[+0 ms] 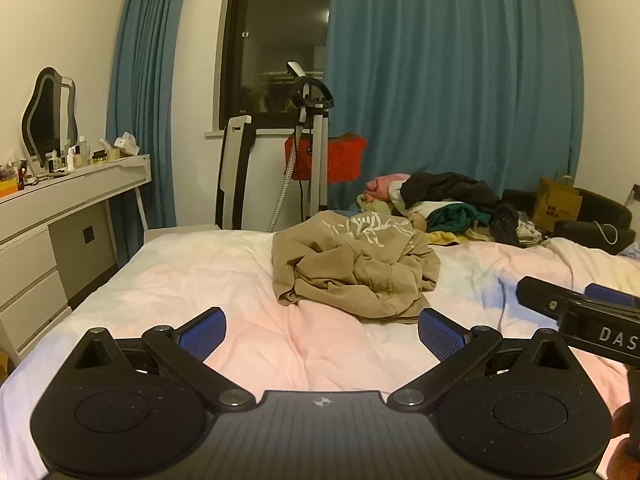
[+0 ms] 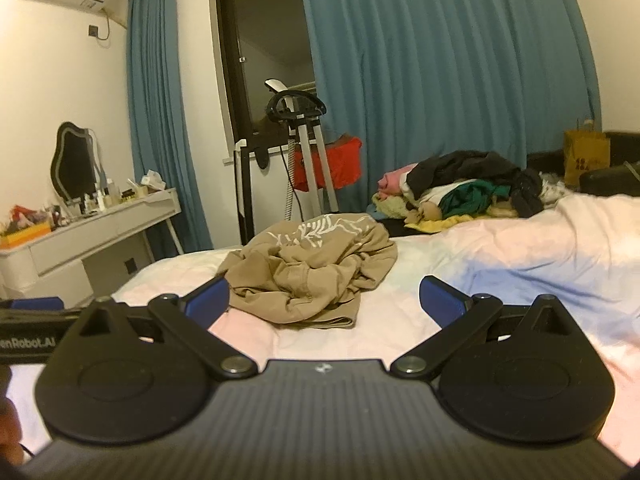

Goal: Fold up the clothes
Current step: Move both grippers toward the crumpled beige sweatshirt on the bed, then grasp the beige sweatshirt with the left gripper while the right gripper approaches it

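Right gripper (image 2: 323, 300) wide open, blue pads spread, nothing between them, held above the bed (image 2: 500, 264). Crumpled tan garment (image 2: 312, 268) with white print lies just beyond the fingertips, left of centre. Far right on the bed: heap of mixed clothes (image 2: 464, 192). Left gripper (image 2: 36, 304) edges in at near left. Far left: white dressing table (image 2: 104, 232). Blue curtains (image 2: 440, 80) behind.

A home bedroom: a bed (image 1: 208, 280) with pale bedding, blue curtains (image 1: 452, 80) over a dark window, a dressing bench (image 1: 80, 188) with mirror (image 1: 48, 116) and cosmetics, piled clothes (image 2: 468, 192).
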`<state>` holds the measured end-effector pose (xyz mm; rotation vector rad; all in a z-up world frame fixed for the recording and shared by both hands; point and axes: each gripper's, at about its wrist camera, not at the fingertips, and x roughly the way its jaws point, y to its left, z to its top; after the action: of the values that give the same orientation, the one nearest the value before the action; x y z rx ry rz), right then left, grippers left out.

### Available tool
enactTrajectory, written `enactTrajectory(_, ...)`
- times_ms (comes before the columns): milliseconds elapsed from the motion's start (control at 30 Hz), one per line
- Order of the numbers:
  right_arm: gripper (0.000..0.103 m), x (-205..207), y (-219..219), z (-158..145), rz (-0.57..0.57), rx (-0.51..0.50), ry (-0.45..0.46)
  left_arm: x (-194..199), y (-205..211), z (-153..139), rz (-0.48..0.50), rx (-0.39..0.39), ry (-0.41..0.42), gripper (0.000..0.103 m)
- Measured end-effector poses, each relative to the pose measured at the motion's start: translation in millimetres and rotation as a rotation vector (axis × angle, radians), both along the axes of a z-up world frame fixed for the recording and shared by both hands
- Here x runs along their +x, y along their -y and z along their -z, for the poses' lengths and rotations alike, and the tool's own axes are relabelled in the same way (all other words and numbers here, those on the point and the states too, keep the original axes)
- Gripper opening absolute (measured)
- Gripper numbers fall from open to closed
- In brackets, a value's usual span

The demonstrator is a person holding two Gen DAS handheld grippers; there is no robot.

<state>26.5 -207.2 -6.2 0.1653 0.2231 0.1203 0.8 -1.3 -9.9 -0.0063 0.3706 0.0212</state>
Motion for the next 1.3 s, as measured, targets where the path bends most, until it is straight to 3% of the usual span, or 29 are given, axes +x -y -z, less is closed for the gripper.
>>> enactTrajectory(733, 0.103, -16.0, 17.7, 0.1, 0.042, 0.042, 0.006, -0.1, 16.5, -0.6, -0.021, -0.011, -0.112, 0.103)
enactTrajectory(1000, 0.103, -13.0, 24.3, 1.2, 0.091, 0.068, -0.024, 55.7, 25.4, 9.4, -0.03, -0.018, -0.226, 0.103)
enactTrajectory(1133, 0.103, -4.4, 30.4, 6.0, 0.119, 0.106, -0.051, 104.9, 19.5, 23.9, -0.048, -0.069, -0.294, 0.103)
enactTrajectory(1300, 0.103, 18.7, 37.4, 20.7, 0.139, 0.168, -0.085, 167.7, 9.9, 48.5, -0.07, -0.155, -0.319, 0.103)
